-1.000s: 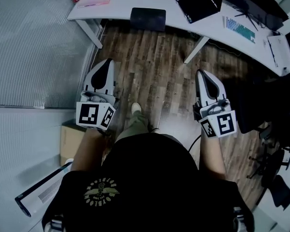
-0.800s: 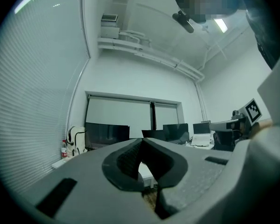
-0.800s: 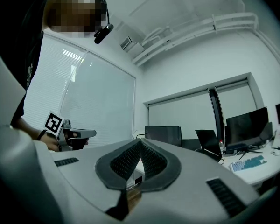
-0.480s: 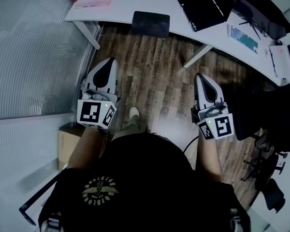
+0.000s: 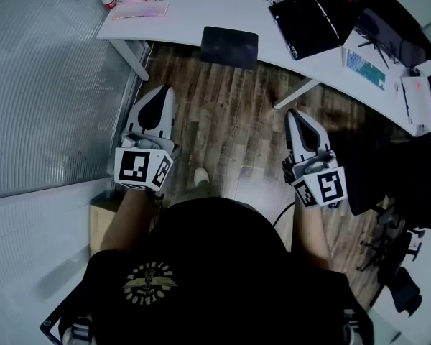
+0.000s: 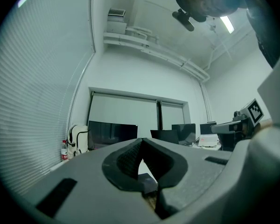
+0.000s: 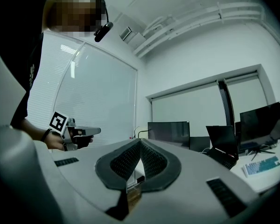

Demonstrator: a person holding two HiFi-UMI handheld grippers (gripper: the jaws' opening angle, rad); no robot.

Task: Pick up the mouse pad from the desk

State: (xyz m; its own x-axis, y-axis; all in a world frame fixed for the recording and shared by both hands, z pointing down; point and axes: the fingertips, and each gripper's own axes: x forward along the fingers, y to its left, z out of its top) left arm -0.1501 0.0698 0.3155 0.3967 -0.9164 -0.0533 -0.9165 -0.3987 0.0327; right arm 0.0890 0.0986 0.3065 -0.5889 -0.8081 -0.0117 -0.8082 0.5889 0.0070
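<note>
Jaws: left gripper (image 6: 141, 143) clenched, pads meeting, nothing between them. Right gripper (image 7: 140, 144) the same: pads together, empty. The head view agrees, with both noses closed to a point, left (image 5: 160, 93) and right (image 5: 296, 115), each held level over the floor (image 5: 230, 128) and aimed toward the desk (image 5: 179, 13).

Pad: the mouse pad (image 5: 230, 47) is a dark rounded rectangle lying flat at the desk's near edge, between the two desk legs. Its near strip appears to hang over the edge; not certain from this angle. It is well apart from both grippers and roughly on the line midway between them. A laptop (image 5: 312, 20) sits to its right, not touching it.

Orientation: the long axis runs across the head view, parallel to the desk's front edge, the right end a touch lower in the picture. One long side faces the person; the short sides face left and right.

Step, by my reading: approach. Nothing has been grasped and neither gripper has reached the desk.

Next move calls for:
- closing the gap to the desk edge
- opening one gripper's jaws before contact
- presenting those jaws level to the near long side, one pad above and one below, where any overhang gives purchase
- pinching, then lifting clear of the desk top
</note>
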